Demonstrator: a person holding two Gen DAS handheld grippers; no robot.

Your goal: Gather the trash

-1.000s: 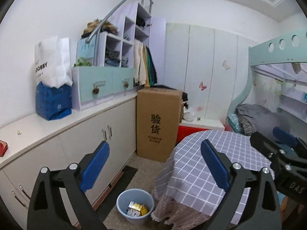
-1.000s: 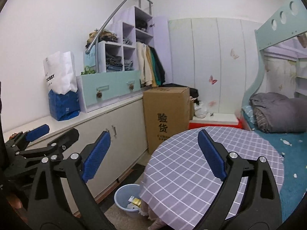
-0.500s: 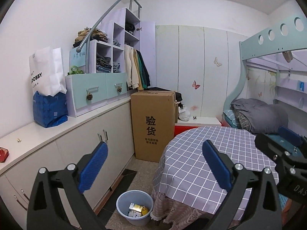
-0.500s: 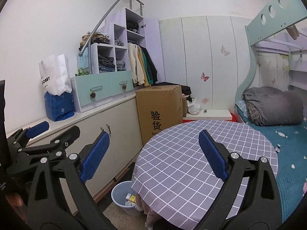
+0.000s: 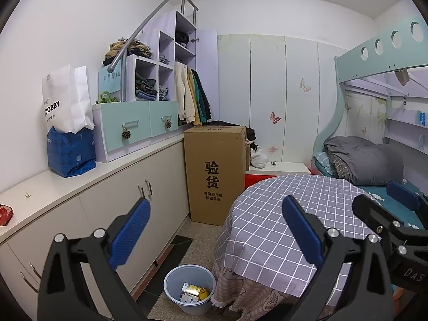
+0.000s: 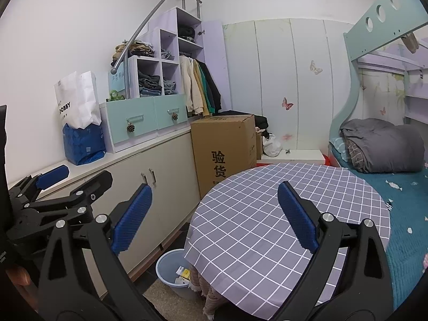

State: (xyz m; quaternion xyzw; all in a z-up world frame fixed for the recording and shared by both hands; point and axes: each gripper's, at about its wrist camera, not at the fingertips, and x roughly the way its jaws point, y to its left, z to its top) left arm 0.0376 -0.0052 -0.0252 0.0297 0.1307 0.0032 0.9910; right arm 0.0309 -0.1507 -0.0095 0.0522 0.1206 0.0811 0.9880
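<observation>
A light blue trash bin [image 5: 188, 281] stands on the floor between the cabinets and the round table, with yellow and white cartons [image 5: 193, 291] inside. In the right wrist view the bin [image 6: 168, 267] is partly hidden by the tablecloth. My left gripper [image 5: 215, 230] is open and empty, well above the bin. My right gripper [image 6: 215, 218] is also open and empty, over the table's near edge. Each gripper shows at the edge of the other's view: the right gripper [image 5: 396, 214] and the left gripper [image 6: 53, 187]. A red wrapper [image 5: 4, 214] lies on the countertop at far left.
The round table [image 5: 281, 214] with a grey checked cloth fills the lower right. White cabinets [image 5: 120, 203] run along the left wall, with a blue bag [image 5: 71, 155] and a white bag on top. A tall cardboard box [image 5: 215, 176] stands behind the bin. A bunk bed [image 6: 379, 144] is on the right.
Both views have tilted back to level and shifted slightly. Both grippers stay open and hold nothing. The bin and table have not moved.
</observation>
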